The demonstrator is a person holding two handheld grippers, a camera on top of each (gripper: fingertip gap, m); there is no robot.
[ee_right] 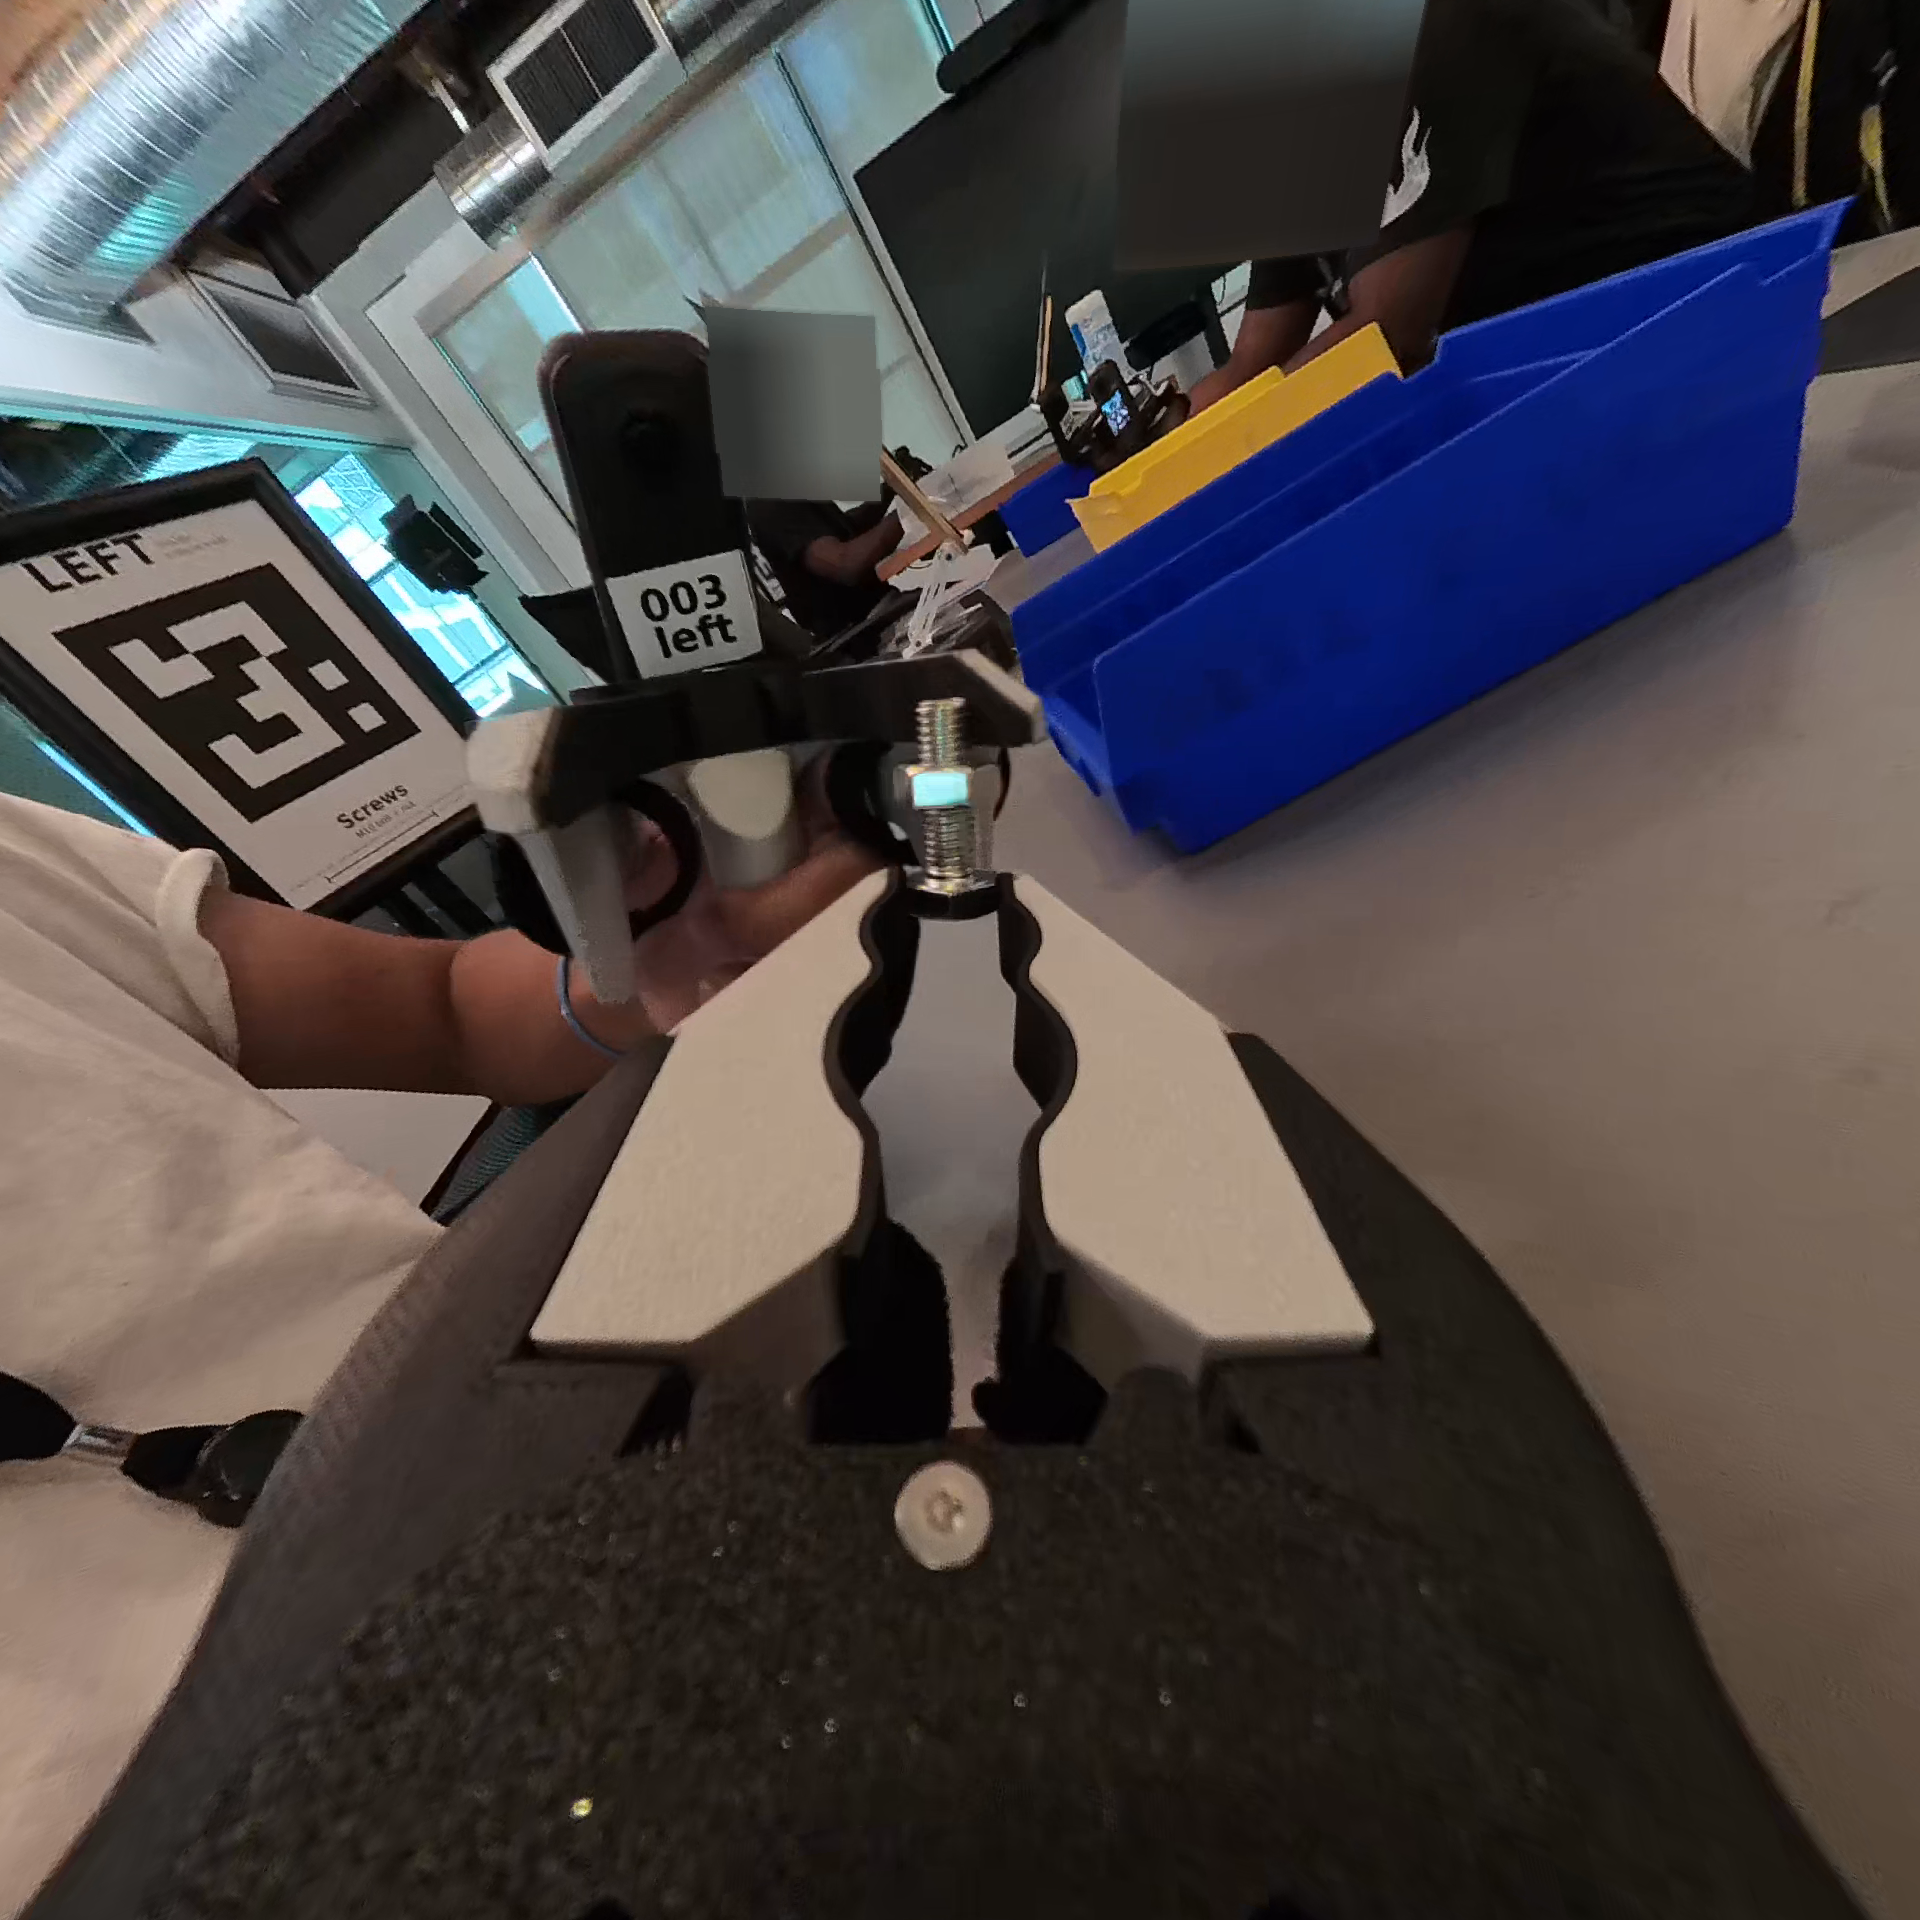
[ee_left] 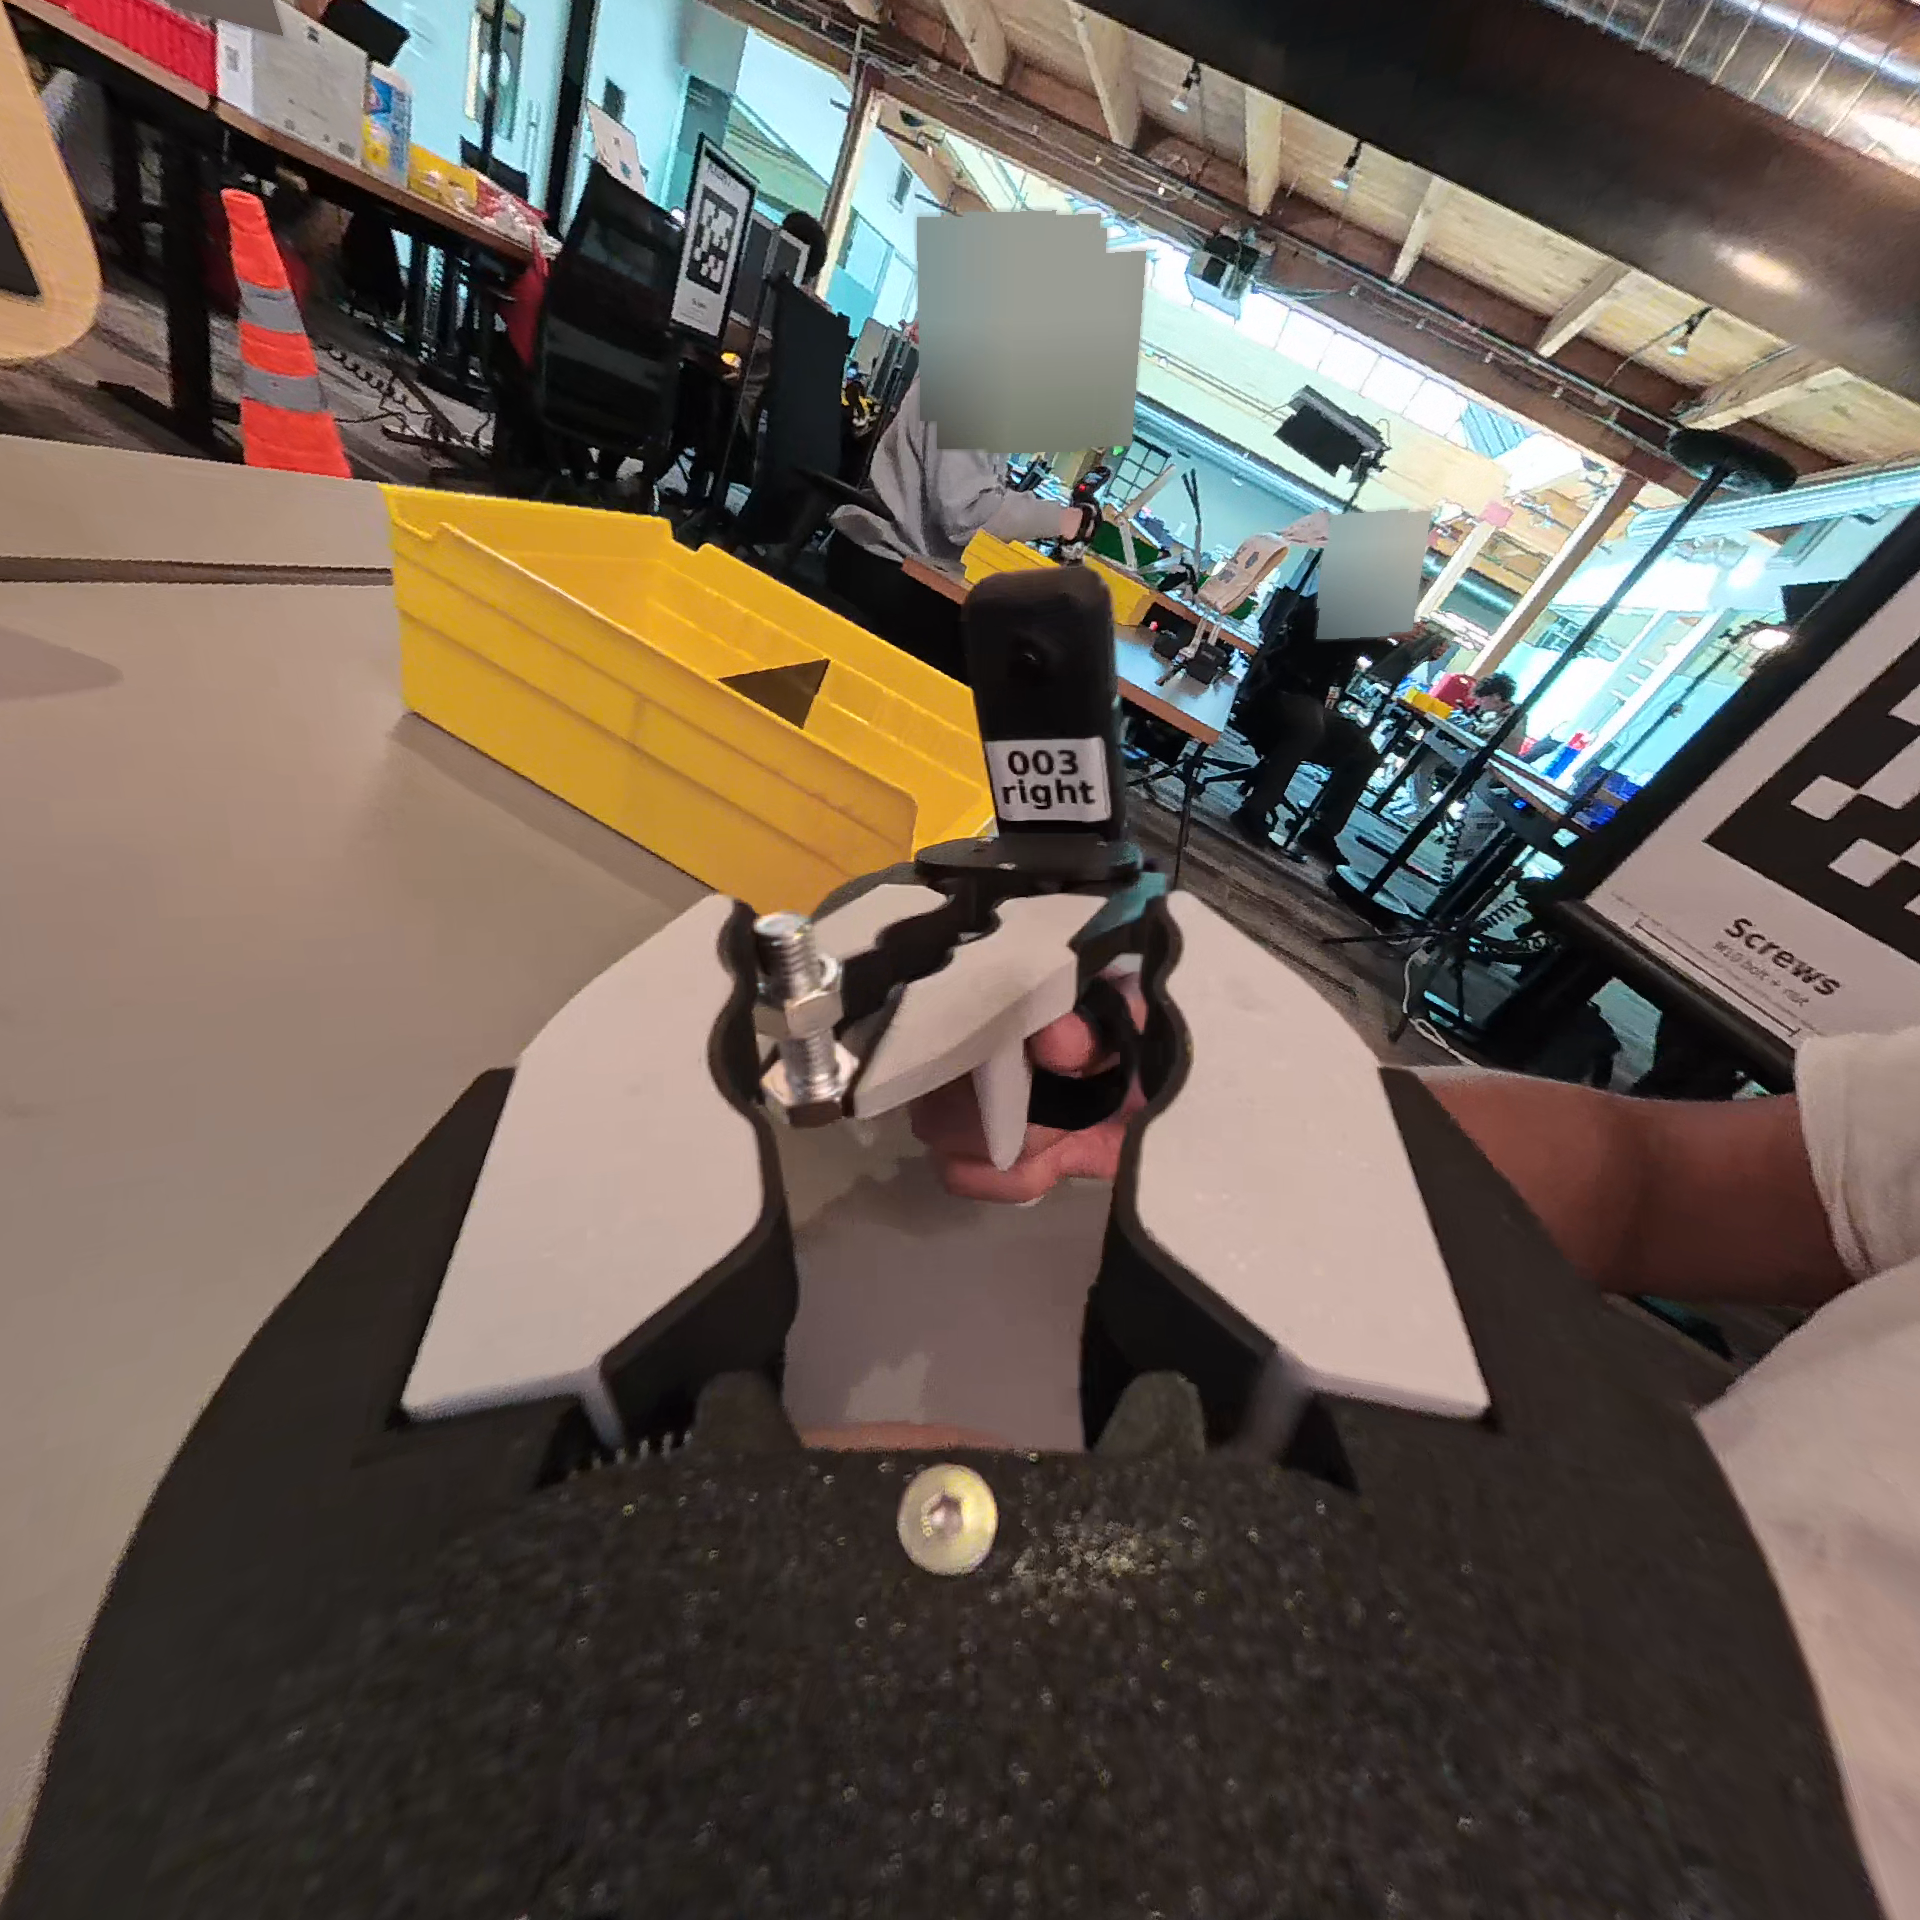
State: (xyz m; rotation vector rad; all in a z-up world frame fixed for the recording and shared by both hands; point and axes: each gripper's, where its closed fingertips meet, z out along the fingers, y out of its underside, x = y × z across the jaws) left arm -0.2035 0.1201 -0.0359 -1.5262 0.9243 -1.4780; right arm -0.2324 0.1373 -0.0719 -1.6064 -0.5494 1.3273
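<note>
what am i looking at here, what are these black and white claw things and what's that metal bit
These are two hand-held grippers, each with a camera looking along its own two fingers, so each picture is one gripper's view of the other. The right gripper pinches the head of a silver bolt with a nut threaded on it. The left gripper is open, its fingers standing either side of that bolt. On the grey table sit a yellow bin and a blue bin.

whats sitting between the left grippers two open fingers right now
In the left wrist view, the silver bolt with a hex nut stands there, gripped at its head by the right gripper, close beside the left finger.
</note>
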